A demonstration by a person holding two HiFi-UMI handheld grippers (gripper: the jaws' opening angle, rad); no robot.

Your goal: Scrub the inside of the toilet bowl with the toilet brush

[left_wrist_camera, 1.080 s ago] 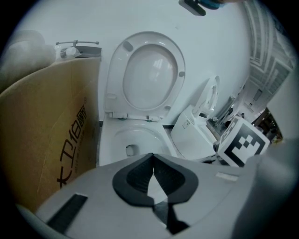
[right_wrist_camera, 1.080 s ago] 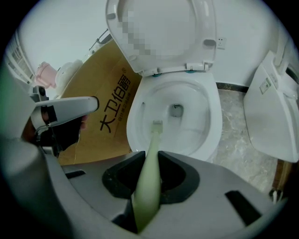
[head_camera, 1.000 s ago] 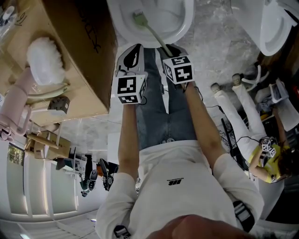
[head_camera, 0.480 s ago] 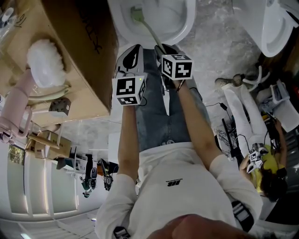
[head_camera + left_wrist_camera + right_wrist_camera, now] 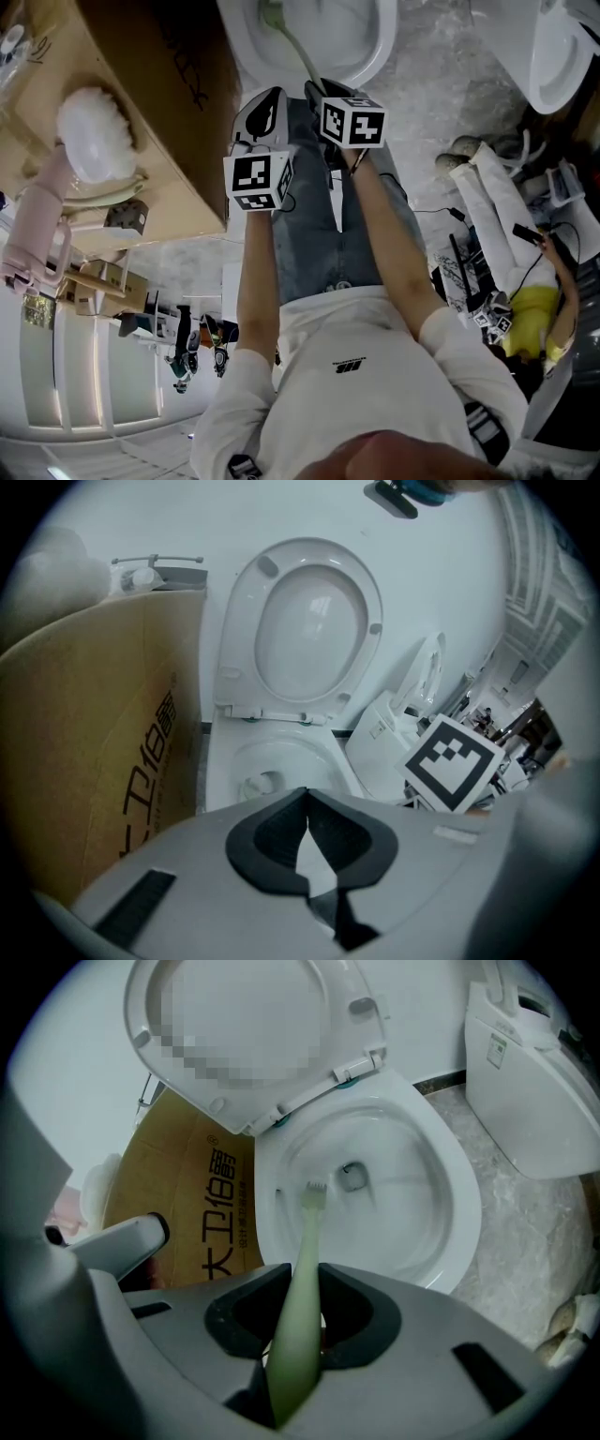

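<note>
Jaws of the right gripper are clamping the toilet brush, pointing to twelve o'clock into the toilet bowl; left gripper jaws together.

White short-sleeved T-shirt, small black chest logo; blue jeans.

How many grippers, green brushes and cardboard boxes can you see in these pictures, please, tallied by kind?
Grippers: 2 (left gripper, right gripper)
Green brush: 1
Cardboard box: 1
Total: 4
</note>
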